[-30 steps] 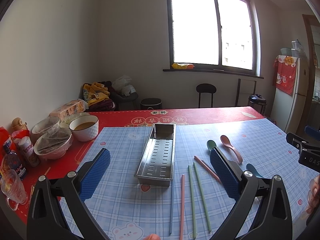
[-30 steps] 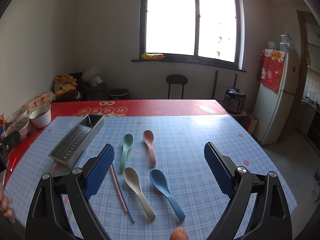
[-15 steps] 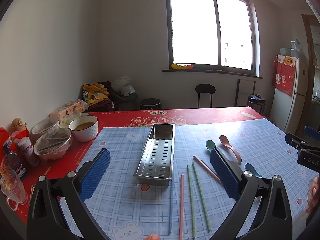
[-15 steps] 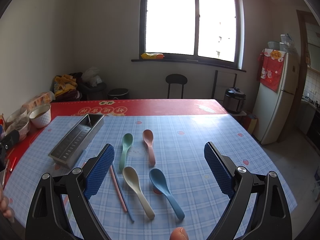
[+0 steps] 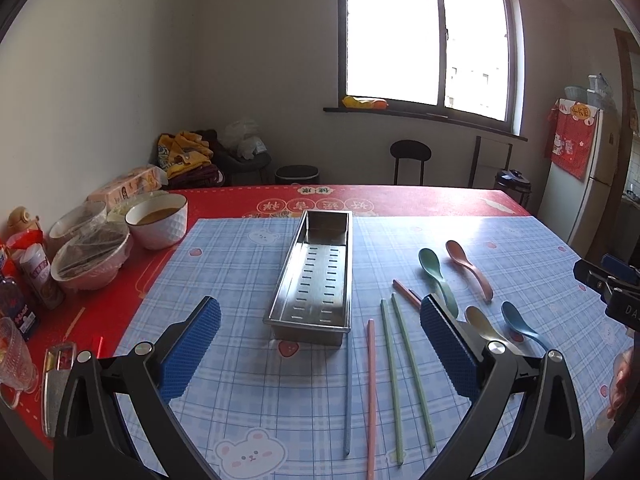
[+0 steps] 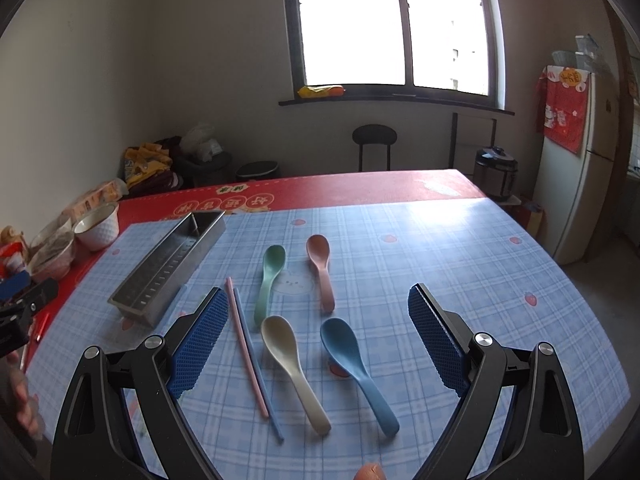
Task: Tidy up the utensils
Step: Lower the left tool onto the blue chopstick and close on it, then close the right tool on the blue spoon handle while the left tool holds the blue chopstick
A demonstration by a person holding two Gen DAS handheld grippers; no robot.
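Observation:
An empty perforated steel tray (image 5: 314, 280) lies lengthwise on the blue checked cloth; it also shows in the right wrist view (image 6: 168, 264). Several coloured chopsticks (image 5: 394, 376) lie to its right. Green (image 6: 270, 276), pink (image 6: 322, 268), cream (image 6: 292, 364) and blue (image 6: 354, 364) spoons lie on the cloth. My left gripper (image 5: 320, 348) is open and empty, hovering before the tray. My right gripper (image 6: 316, 340) is open and empty above the cream and blue spoons. A pink and a blue chopstick (image 6: 246, 348) lie beside its left finger.
Bowls (image 5: 158, 220), covered dishes (image 5: 92, 256), bottles and a glass mug (image 5: 12, 356) crowd the red table's left edge. The right gripper's body (image 5: 612, 288) shows at the right of the left wrist view. A stool (image 6: 374, 140), cooker and fridge stand beyond the table.
Both grippers have tilted or shifted slightly, so the tray and utensils sit a little higher in view. Both stay open; nothing on the table has moved.

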